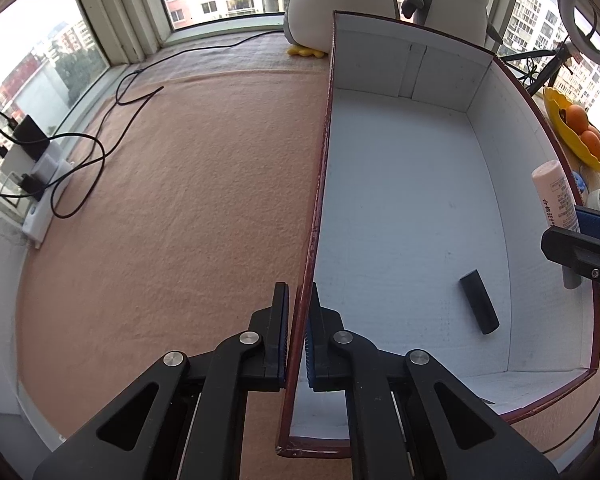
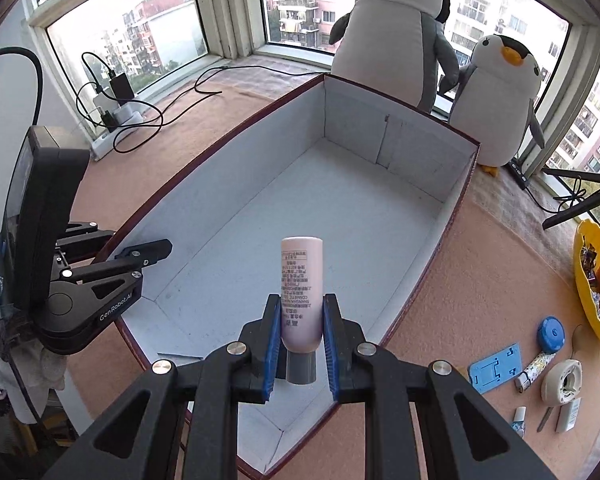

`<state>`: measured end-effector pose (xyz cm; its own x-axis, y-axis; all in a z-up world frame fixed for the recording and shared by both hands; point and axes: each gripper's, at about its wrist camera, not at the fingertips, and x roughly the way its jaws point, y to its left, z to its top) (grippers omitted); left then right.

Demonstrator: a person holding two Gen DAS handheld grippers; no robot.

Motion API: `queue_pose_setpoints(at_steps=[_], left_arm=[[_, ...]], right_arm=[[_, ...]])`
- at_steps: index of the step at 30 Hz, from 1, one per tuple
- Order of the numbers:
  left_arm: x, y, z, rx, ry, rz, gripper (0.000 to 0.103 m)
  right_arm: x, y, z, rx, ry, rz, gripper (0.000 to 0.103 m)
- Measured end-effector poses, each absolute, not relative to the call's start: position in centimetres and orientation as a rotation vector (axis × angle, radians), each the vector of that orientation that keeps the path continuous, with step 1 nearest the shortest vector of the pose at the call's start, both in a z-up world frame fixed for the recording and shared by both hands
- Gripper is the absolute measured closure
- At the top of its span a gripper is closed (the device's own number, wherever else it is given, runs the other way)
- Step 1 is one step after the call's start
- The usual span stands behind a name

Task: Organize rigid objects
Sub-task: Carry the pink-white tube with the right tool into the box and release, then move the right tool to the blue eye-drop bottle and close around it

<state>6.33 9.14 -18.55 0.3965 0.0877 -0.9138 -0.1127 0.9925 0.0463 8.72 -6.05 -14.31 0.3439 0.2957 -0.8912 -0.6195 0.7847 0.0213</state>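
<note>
Box [image 1: 400,208], open-topped, white inside with dark red outer walls, sits on the pink-covered surface [image 1: 180,200] by a bay window. Left tongs [image 1: 297,336] are closed on the box's left wall, one pad outside and one inside, pinching the thin board near its near corner. In the right wrist view the left tongs [image 2: 140,250] show at the box's left rim. Right tongs [image 2: 302,344] grip a pale pink tube [image 2: 302,288] just above its grey cap; the tube points away from the camera, over the box's near end and above its floor. In the left wrist view the tube [image 1: 556,200] appears at the box's right wall, held above the rim. A black cylinder [image 1: 479,301] lies on its side on the box floor, near the right wall toward the near end. Two plush penguins [image 2: 396,36] stand behind the far wall of the box. To the right of the box on the surface: a yellow dish [image 2: 588,280] with oranges, a blue round tape [image 2: 550,334], a blue flat stand [image 2: 496,368], a white round case [image 2: 562,382] and some small bottles. A power strip [image 1: 40,196] with cables lies at the far left by the window.
</note>
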Motion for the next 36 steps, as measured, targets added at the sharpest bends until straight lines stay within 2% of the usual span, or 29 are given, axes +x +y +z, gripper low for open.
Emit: queue_pose_setpoints(at_steps=[6,8,10,11,24,36], left_arm=[[6.3,9.1,-18.5,-0.023,1.156,0.126,0.097],[6.3,9.1,-18.5,-0.024,1.156,0.126,0.097],[6.3,9.1,-18.5,-0.024,1.156,0.125,0.097],[6.3,9.1,-18.5,-0.023,1.156,0.125,0.097],[6.3,9.1,-18.6,-0.015,1.160,0.115,0.097],[6.8,8.7,-18.9,0.027,1.192,0.086,0.098]], right_arm=[[8.8,-5.2,-15.2,-0.349,1.099,0.635,0.085],[8.8,-5.1,-15.2,-0.349,1.099,0.639,0.078],[8.6,-5.2,-14.9,-0.348,1.078,0.635,0.057],[8.5,-5.2,-14.8,-0.347,1.069,0.633,0.056],[8.5,-8.8,-12.7,-0.231,1.023,0.564,0.055],[9.7,-21.4,-12.3,0.008,1.024,0.289,0.055]])
